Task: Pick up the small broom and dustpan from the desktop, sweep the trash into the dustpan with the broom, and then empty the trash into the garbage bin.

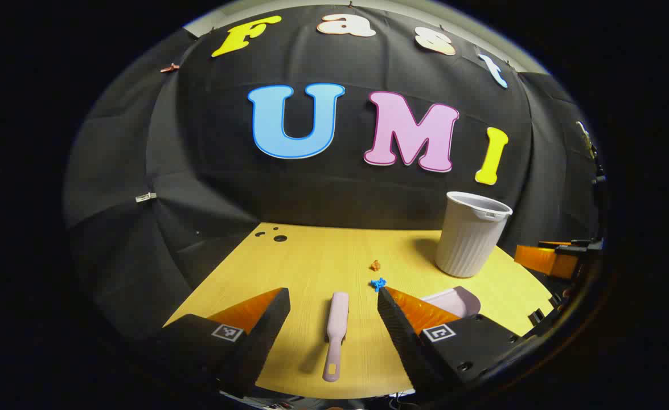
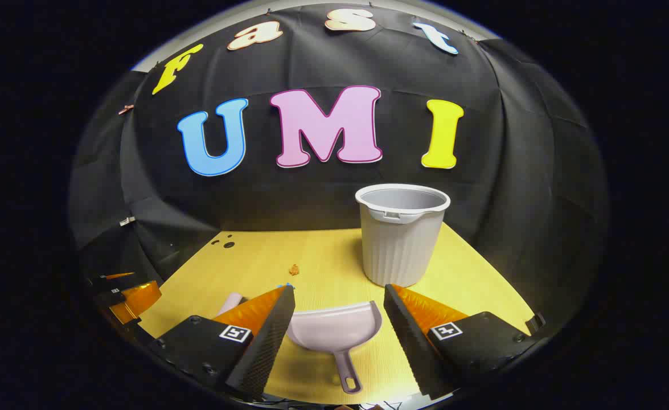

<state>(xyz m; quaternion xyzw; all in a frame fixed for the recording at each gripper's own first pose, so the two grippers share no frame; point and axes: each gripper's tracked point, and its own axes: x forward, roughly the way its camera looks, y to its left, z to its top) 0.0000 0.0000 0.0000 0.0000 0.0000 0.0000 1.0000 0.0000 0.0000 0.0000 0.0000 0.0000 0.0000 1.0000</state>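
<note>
In the left gripper view a small pink broom [image 1: 335,334] lies flat on the yellow desktop [image 1: 311,256], handle toward me, between the spread fingers of my open left gripper [image 1: 333,319]. An orange scrap [image 1: 375,265] and a blue scrap [image 1: 378,283] lie beyond it. The pink dustpan [image 1: 454,300] peeks out past the right finger. In the right gripper view the dustpan [image 2: 337,330] sits between the fingers of my open right gripper [image 2: 339,319], handle toward me. The grey ribbed bin [image 2: 401,239] stands upright behind it. The orange scrap [image 2: 294,269] lies to the left.
The bin [image 1: 471,233] stands at the back right of the desktop. Small dark holes [image 1: 277,236] mark the far left corner. The other gripper [image 1: 556,259] shows at the right edge of the left gripper view. Black cloth walls close the table's back and sides.
</note>
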